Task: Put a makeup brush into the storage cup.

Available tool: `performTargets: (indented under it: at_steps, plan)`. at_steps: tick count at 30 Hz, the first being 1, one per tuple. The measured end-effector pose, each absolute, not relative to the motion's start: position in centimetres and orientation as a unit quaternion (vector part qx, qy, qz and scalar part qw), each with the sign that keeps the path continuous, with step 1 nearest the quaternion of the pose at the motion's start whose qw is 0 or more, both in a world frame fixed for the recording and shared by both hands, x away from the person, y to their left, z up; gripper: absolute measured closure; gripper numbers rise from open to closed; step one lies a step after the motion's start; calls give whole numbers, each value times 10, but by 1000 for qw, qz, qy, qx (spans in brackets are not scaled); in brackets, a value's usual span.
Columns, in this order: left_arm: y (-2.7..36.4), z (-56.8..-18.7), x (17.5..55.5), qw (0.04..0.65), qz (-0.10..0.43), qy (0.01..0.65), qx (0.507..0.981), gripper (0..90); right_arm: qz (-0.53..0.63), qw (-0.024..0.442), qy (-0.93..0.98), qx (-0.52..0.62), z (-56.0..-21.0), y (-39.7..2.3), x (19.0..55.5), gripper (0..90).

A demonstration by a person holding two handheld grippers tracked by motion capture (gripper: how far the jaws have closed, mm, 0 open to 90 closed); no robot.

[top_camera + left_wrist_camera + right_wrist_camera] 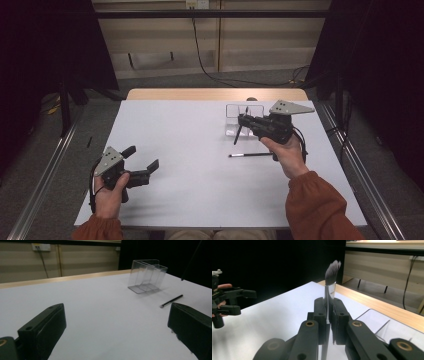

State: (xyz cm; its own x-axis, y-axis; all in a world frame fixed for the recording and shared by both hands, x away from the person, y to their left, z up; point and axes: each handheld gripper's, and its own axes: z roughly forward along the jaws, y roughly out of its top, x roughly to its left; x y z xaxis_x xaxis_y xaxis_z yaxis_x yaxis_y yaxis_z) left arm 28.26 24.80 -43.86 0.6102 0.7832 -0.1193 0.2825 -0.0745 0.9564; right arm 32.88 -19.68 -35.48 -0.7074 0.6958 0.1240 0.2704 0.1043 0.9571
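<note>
Right gripper view: right claw [328, 322] clamped on a slim, seemingly silver-handled makeup brush [330, 287] with dark bristles upward.

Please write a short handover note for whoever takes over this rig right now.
Right claw: shut on a makeup brush, bristles up, held beside the clear acrylic organizer at the table's far right.
Left claw: open, nothing in it, low over the near left of the white table.
A thin second brush lies flat on the table, on the near side of the organizer.
Done: one brush picked up.
Left, likely: set the held brush into an organizer compartment, then fetch the thin one. The compartments look unfilled, though the right claw hides part of them.
</note>
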Motion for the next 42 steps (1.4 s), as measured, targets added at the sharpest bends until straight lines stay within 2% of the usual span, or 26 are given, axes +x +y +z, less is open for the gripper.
performTargets:
  at_steps: [5,12,31,42]
  plan:
    - [255,-441,281,561,227,391,693,20,586,191,709,343,-353,-203,335,838]
    - [247,-441,273,560,218,370,708,20,575,202,713,347,-348,-207,346,838]
    - [248,-439,275,560,230,370,705,19,546,227,718,368,-323,-210,396,838]
    - [252,-438,276,557,236,376,702,19,534,252,712,380,-317,-196,417,838]
